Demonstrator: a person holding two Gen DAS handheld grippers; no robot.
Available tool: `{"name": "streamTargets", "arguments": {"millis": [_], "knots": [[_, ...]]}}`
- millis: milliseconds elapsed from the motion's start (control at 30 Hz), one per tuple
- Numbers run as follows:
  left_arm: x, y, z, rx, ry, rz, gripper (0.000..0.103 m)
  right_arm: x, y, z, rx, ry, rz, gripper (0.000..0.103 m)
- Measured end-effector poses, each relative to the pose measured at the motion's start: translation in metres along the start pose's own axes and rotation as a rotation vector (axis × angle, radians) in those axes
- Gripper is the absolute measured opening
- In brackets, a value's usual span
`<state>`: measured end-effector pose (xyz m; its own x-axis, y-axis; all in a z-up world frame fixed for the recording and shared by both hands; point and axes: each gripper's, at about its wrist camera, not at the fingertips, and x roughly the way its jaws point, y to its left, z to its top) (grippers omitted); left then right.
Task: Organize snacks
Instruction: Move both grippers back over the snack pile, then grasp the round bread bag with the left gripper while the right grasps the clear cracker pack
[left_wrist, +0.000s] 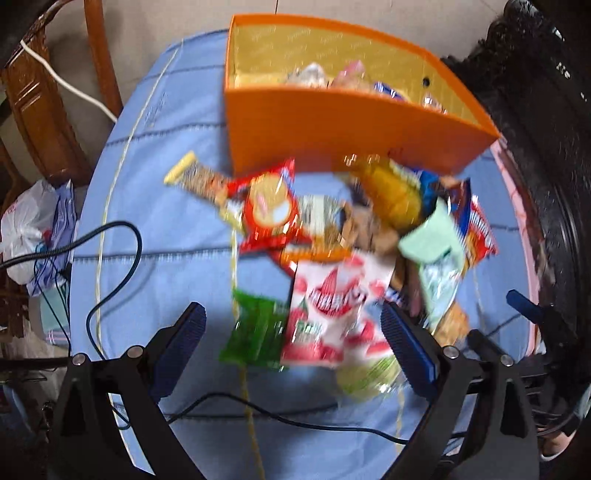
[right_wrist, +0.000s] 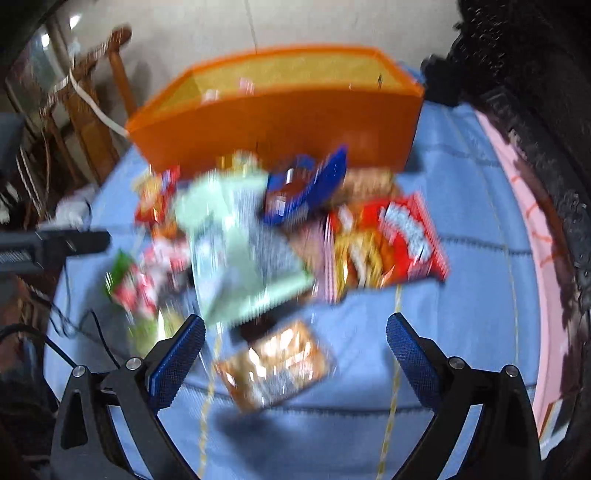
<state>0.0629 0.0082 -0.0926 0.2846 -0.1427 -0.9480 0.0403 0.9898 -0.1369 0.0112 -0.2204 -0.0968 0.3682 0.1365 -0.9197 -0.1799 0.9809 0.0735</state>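
An orange box (left_wrist: 343, 125) (right_wrist: 280, 125) stands at the far side of a blue quilted cloth (left_wrist: 166, 206) (right_wrist: 461, 332), with several packets inside. A pile of snack packets lies in front of it. My left gripper (left_wrist: 291, 321) is open above a white-and-red packet (left_wrist: 332, 306) and a green packet (left_wrist: 258, 332). A round-patterned red packet (left_wrist: 269, 210) lies further back. My right gripper (right_wrist: 295, 332) is open above a brown shiny packet (right_wrist: 277, 362); a pale green packet (right_wrist: 240, 251), a blue packet (right_wrist: 306, 184) and a red packet (right_wrist: 399, 240) lie beyond. Both views are blurred.
A wooden chair (left_wrist: 40, 110) (right_wrist: 92, 122) with a white cable stands left of the cloth. Black cables (left_wrist: 118, 236) cross the cloth's near left. A white plastic bag (left_wrist: 26, 229) lies at the left. Dark carved furniture (left_wrist: 535, 110) (right_wrist: 535, 110) borders the right, beside a pink strip (right_wrist: 528, 206).
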Motion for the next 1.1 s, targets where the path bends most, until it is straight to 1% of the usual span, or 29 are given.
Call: {"name": "streamTargets", "arguments": {"millis": [133,233,367,433,533,567,600,633,667,700,767,833,967,1100], "knots": [[0.002,0.006,-0.014,0.000,0.022,0.014,0.094,0.015,0.000,-0.014,0.065,0.064,-0.016,0.099],[0.001,0.009,-0.020,0.003,0.027,0.020,0.094,0.021,0.002,-0.017,0.092,0.077,-0.065,0.099],[-0.001,0.014,-0.026,0.002,0.032,0.029,0.094,0.033,0.011,-0.017,0.108,0.101,-0.067,0.099],[-0.001,0.017,-0.028,-0.003,0.037,0.034,0.094,0.037,0.014,-0.017,0.118,0.101,-0.072,0.099],[0.000,0.020,-0.030,-0.013,0.048,0.038,0.094,0.038,0.020,-0.019,0.112,0.068,-0.116,0.098],[0.001,0.021,-0.031,-0.016,0.052,0.037,0.094,0.040,0.023,-0.020,0.092,0.075,-0.125,0.087],[0.001,0.021,-0.031,-0.018,0.054,0.037,0.094,0.043,0.024,-0.022,0.074,0.093,-0.117,0.083],[0.002,0.020,-0.031,-0.021,0.055,0.034,0.094,0.045,0.024,-0.023,0.071,0.106,-0.107,0.073],[0.002,0.020,-0.032,-0.022,0.057,0.032,0.094,0.044,0.024,-0.025,0.073,0.113,-0.077,0.059],[0.003,0.019,-0.033,-0.023,0.061,0.027,0.094,0.043,0.026,-0.028,0.063,0.120,-0.060,0.054],[0.005,0.017,-0.034,-0.023,0.070,0.021,0.094,0.038,0.024,-0.029,0.049,0.123,-0.060,0.053],[0.007,0.012,-0.036,-0.020,0.082,0.005,0.094,0.030,0.015,-0.031,0.078,0.117,-0.030,0.051],[0.016,-0.004,-0.043,-0.006,0.125,-0.028,0.094,0.016,-0.003,-0.036,0.103,0.110,-0.019,0.049],[0.026,-0.021,-0.047,0.001,0.160,-0.033,0.094,0.009,-0.015,-0.042,0.093,0.113,-0.011,0.048]]}}
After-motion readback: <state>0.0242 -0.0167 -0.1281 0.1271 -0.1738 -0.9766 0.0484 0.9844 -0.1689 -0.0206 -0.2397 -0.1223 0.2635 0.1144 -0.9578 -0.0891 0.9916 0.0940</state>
